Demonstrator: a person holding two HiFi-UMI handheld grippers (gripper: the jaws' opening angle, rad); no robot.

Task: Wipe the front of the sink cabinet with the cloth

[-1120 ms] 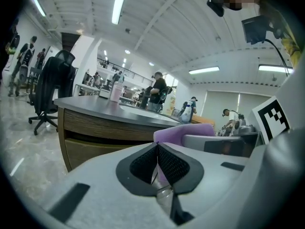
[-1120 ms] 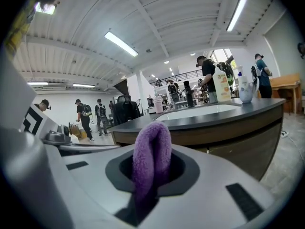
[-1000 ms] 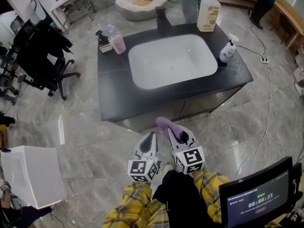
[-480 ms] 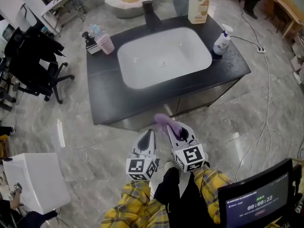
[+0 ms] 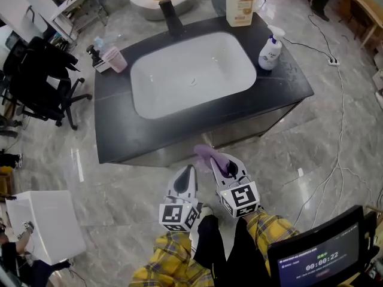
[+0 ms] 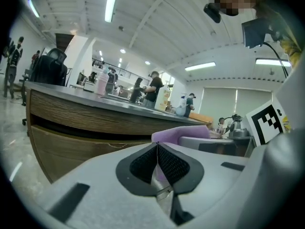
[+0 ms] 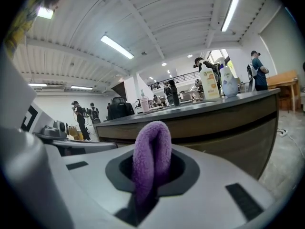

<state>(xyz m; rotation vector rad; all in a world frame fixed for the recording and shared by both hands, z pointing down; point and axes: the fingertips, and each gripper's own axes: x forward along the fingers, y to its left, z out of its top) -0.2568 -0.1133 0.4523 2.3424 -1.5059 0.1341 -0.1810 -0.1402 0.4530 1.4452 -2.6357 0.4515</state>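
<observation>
Purple cloth [image 7: 151,156] sits folded and pinched between the jaws of my right gripper [image 7: 153,178], with a loop of it standing up past the tips. My left gripper [image 6: 157,162] is just beside it, jaws pressed together with nothing between them; the purple showing over them belongs to the right tool. In the head view both tools hang low in front of my legs. The cloth points at the sink cabinet [image 5: 257,127], near it, but going by the gripper views it is not touching. I judge the wiping not yet begun: the cloth is in hand, the approach is nearly made, and the whole wood-grain front is left to do. Beyond, the dark countertop [image 5: 114,133] carries the white basin [image 5: 191,70], a spray bottle [image 5: 269,46] and a pink cup [image 5: 115,59].
</observation>
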